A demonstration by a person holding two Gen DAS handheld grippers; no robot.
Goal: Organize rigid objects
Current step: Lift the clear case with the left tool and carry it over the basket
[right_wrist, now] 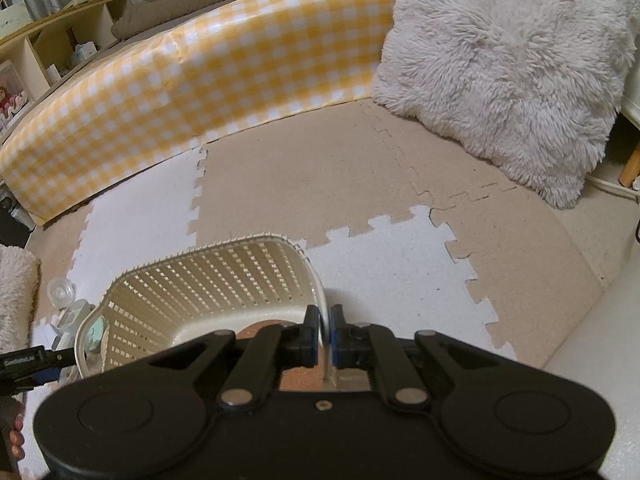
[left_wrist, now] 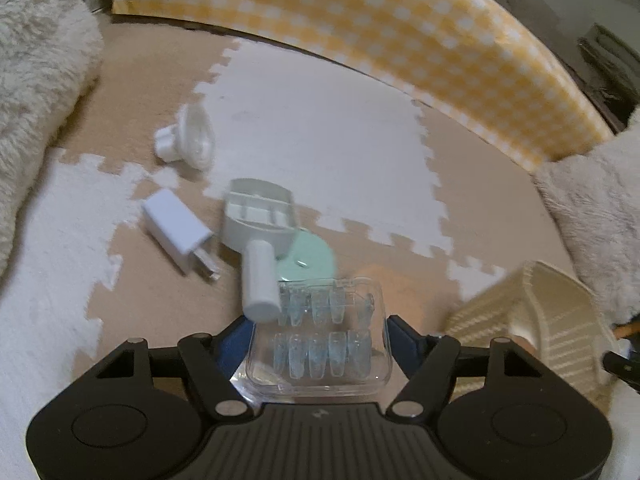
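Observation:
My left gripper (left_wrist: pixel 318 336) is shut on a clear plastic case of press-on nails (left_wrist: pixel 320 340), held above the floor mat. Beyond it lie a white scoop-like holder with a round handle (left_wrist: pixel 258 236), a mint green disc (left_wrist: pixel 310 258), a white USB charger (left_wrist: pixel 178 234) and a white funnel-shaped part (left_wrist: pixel 190 138). A cream slatted basket (left_wrist: pixel 536 312) stands to the right. My right gripper (right_wrist: pixel 324 334) is shut on the basket's rim (right_wrist: pixel 320 304); the basket (right_wrist: pixel 208 280) tilts, and something brown lies inside it.
A yellow checked cushion wall (right_wrist: pixel 200 80) bounds the far side. Fluffy white pillows (right_wrist: pixel 500 72) sit at the right and left (left_wrist: pixel 36 68). A wooden shelf (right_wrist: pixel 52 40) stands at the far left. The floor is beige and white puzzle mats (right_wrist: pixel 400 280).

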